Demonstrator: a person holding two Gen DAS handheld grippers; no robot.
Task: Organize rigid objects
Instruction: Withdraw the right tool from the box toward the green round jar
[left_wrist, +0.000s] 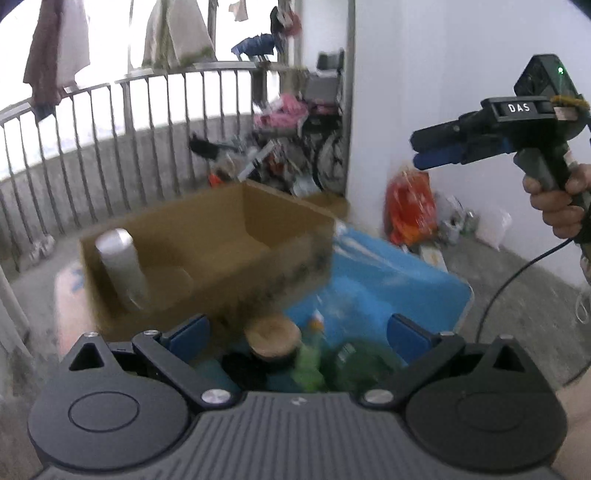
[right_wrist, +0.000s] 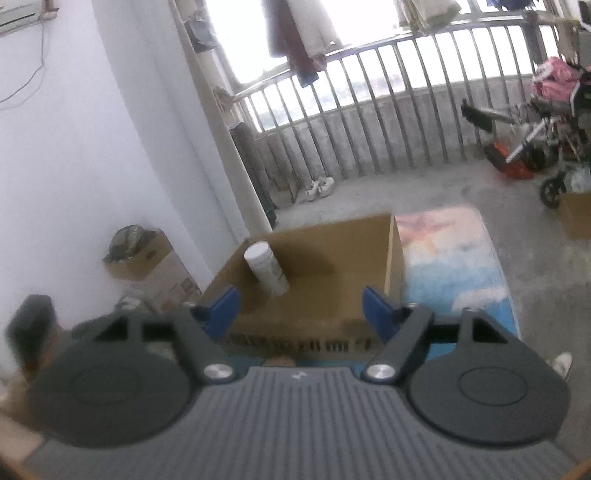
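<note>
White cylindrical bottle (left_wrist: 122, 267), white cap, one item: stands inside the open cardboard box (left_wrist: 207, 258), at the box's left end as the left wrist view shows it, close to the near-left corner; upright or slightly leaning, blur prevents a firmer reading. The right wrist view shows the same bottle (right_wrist: 266, 267) against the box's (right_wrist: 314, 291) left inner wall. Box: brown, flaps open, dark print along its near outer face, set on a blue patterned mat (left_wrist: 388, 280). Loose items on the mat in front of the box, seen below the left gripper (left_wrist: 297, 338): a round tan lid or jar top (left_wrist: 272, 338), a green bottle-like object (left_wrist: 308, 369), a dark green object (left_wrist: 354, 365), a black object (left_wrist: 243, 369); all blurred, types uncertain. Left gripper: blue fingers spread wide, nothing between them, hanging above those loose items. Right gripper (right_wrist: 299, 310): fingers apart, nothing gripped, box interior visible in the gap; in the left wrist view it (left_wrist: 415, 151) appears at upper right, held by a hand (left_wrist: 554, 206), well apart from the box, a black cable (left_wrist: 517, 273) trailing below. Surroundings: bare concrete floor, metal balcony railing (left_wrist: 129, 147) with hung clothes, white wall, an orange bag (left_wrist: 410, 206), a stroller (right_wrist: 546, 140), pale shoes (right_wrist: 319, 186) by the railing.
</note>
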